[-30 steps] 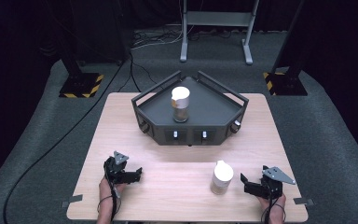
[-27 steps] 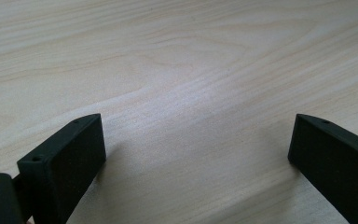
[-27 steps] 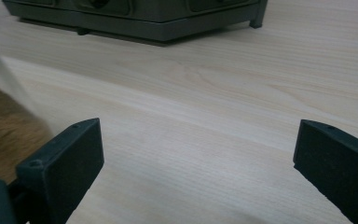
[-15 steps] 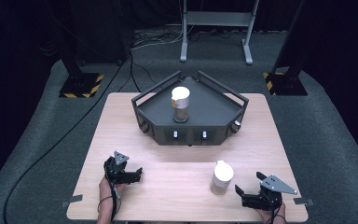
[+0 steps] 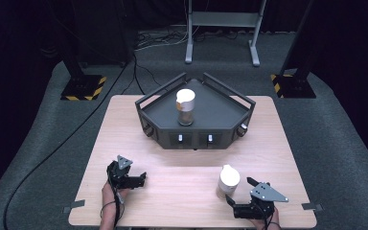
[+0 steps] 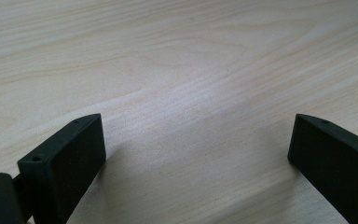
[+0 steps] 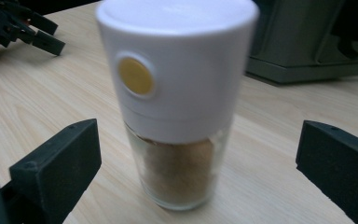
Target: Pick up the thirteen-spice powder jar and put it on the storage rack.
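Note:
A glass spice jar (image 5: 228, 181) with a white cap and brown powder stands on the wooden table (image 5: 182, 163) near the front right. In the right gripper view the jar (image 7: 182, 116) is close up, with a yellow dot on its cap. My right gripper (image 5: 239, 190) sits just right of the jar and is open; its jaws (image 7: 200, 140) flank the jar without touching it. My left gripper (image 5: 139, 179) rests open at the front left, over bare wood (image 6: 196, 135). A second, similar jar (image 5: 185, 106) stands upright in the dark tray (image 5: 220, 115).
The dark angular tray has raised rails and fills the back middle of the table; its front wall (image 7: 307, 51) lies behind the near jar. The left gripper (image 7: 23, 28) shows far off in the right gripper view. Stand bases and cables lie on the floor beyond.
My right gripper has pulled toward the front edge and slid left, closer to the white-capped jar. The left gripper and both jars have not moved.

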Action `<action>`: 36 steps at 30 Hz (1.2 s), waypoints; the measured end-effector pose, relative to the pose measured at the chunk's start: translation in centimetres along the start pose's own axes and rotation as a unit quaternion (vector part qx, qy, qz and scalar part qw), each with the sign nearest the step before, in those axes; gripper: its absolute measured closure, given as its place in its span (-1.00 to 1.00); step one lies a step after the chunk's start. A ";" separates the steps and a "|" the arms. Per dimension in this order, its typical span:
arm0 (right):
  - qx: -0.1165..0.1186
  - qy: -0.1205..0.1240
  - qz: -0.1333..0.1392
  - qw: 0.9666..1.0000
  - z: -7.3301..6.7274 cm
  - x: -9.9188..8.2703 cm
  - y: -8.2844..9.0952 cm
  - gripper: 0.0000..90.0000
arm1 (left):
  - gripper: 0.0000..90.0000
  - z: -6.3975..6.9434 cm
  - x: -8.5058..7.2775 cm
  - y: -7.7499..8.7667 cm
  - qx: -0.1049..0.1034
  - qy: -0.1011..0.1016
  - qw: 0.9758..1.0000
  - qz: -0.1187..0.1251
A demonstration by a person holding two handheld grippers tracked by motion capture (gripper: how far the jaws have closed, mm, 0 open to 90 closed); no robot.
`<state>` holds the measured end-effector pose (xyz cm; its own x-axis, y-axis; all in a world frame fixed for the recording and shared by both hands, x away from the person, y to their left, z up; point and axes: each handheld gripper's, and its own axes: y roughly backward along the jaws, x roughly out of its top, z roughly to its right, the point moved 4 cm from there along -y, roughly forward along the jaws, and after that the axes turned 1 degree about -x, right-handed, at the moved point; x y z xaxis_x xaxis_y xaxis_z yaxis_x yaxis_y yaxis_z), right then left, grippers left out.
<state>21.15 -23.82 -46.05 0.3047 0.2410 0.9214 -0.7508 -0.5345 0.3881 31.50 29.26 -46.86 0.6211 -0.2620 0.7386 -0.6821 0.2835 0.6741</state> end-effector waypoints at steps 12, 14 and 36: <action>-0.001 0.015 0.010 1.000 -1.7 0.5 -3.0 -1.00 | -0.91 0.0 0.0 0.0 0.000 -0.002 1.000 0.000; -0.003 0.013 0.011 1.000 -1.7 0.3 -3.4 -1.00 | -0.91 0.0 0.0 0.0 0.000 -0.002 1.000 0.000; -0.028 -0.004 -0.028 0.999 -2.0 -0.6 -4.3 -0.33 | -0.90 0.0 0.0 0.0 0.000 -0.003 1.000 0.001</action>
<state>23.03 -20.07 -48.25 0.3520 0.2619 0.8986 -0.7636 -0.4749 0.4375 31.44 29.27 -46.85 0.6175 -0.2662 0.7401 -0.6832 0.2849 0.6724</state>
